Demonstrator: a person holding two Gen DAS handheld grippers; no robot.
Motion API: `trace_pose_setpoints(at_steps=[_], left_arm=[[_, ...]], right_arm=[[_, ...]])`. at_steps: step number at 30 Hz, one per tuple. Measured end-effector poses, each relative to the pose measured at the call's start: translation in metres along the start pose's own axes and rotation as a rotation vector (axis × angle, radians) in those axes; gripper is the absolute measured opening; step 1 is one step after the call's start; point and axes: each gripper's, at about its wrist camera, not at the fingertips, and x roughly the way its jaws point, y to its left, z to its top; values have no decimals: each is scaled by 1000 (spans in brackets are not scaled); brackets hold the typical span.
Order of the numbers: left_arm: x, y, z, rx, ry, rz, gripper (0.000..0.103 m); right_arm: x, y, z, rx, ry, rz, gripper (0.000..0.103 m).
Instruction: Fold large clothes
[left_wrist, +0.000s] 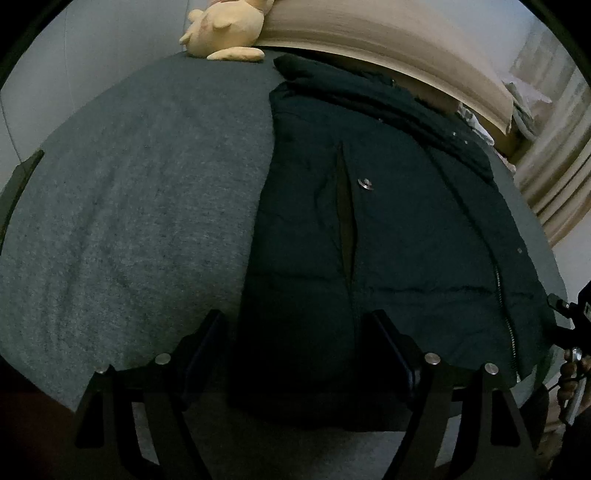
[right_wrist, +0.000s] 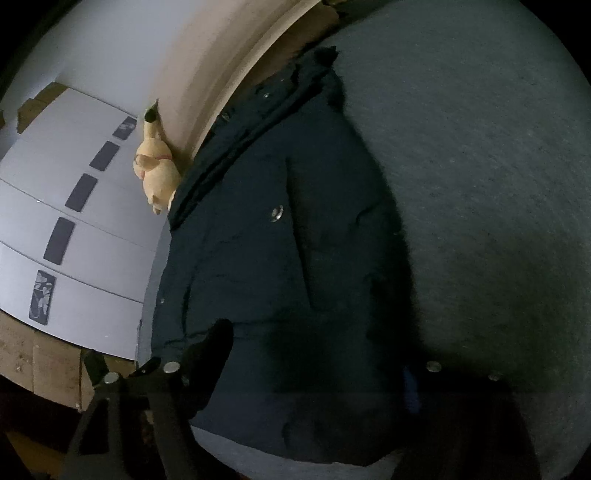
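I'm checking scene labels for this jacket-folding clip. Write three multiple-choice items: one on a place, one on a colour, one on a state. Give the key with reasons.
1. Where is the plush toy?
A. at the headboard, beyond the jacket's collar
B. on the jacket's hem
C. on the floor

2. What colour is the blanket under the jacket?
A. red
B. grey
C. white

3. How does the left gripper stand?
A. shut with nothing between its fingers
B. lifting the plush toy
C. open, fingers astride the jacket's hem

Key: 1 A, it sits by the headboard at the bed's far end. 2 B, speckled grey cloth shows beside the jacket. 3 C, both fingers stand wide apart over the hem.
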Motion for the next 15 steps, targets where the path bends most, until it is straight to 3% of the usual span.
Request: trace_pose_setpoints(at_steps=[4, 12, 15], left_arm=[[-4, 6, -3, 13, 0, 7, 82], [-6, 3, -4, 18, 14, 8, 83], [-7, -1, -5, 37, 24, -23, 83]], right_arm=[[-1, -3, 2, 7, 4, -13, 68], [0, -5, 1, 7, 3, -9, 66], [-1, -6, 2, 4, 13, -23, 53]])
